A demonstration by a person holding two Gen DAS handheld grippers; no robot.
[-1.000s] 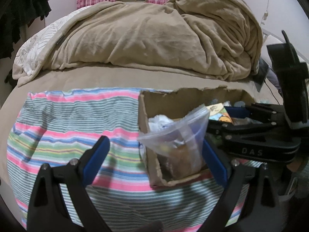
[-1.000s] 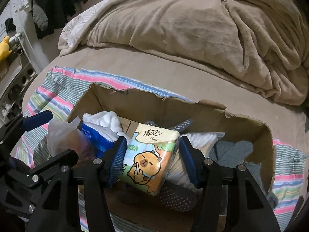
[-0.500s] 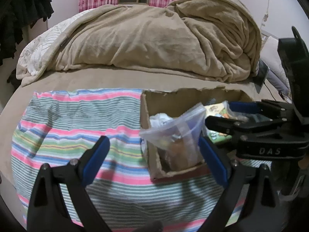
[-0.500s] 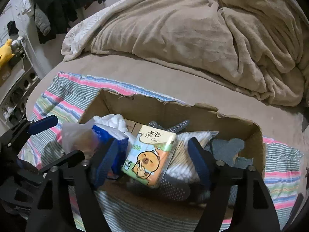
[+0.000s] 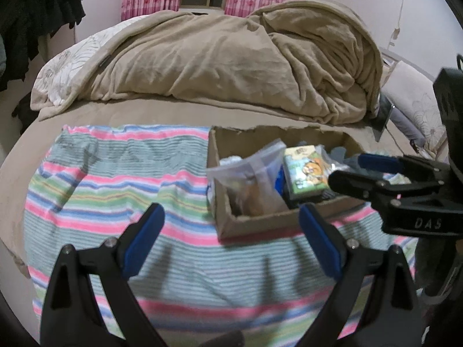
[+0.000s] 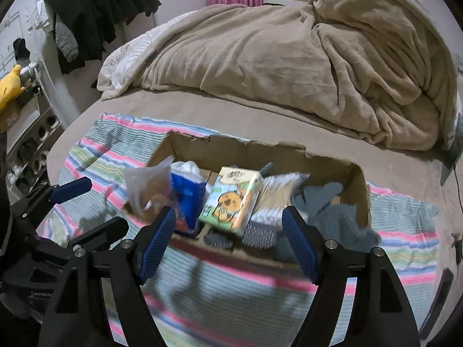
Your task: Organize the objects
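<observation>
A torn cardboard box [image 5: 249,228] [image 6: 358,190] stands on a striped towel [image 5: 115,179] [image 6: 405,219] on the bed. It holds a clear plastic bag [image 5: 251,179] [image 6: 150,185], a green tissue pack with a cartoon bear [image 5: 306,173] [image 6: 231,202], a blue tissue pack [image 6: 188,199], cotton swabs and grey socks [image 6: 327,199]. My left gripper [image 5: 231,240] is open and empty, in front of the box. My right gripper [image 6: 228,240] is open and empty, just in front of the box's near wall.
A heaped beige blanket [image 5: 231,66] [image 6: 289,57] lies behind the box. Dark clothes [image 6: 95,14] hang at the left above a shelf with a yellow plush toy [image 6: 8,86]. A pillow [image 5: 416,107] lies at the far right.
Both grippers have pulled back from the box. The right gripper has opened and let go of the green tissue pack, which now stands in the box.
</observation>
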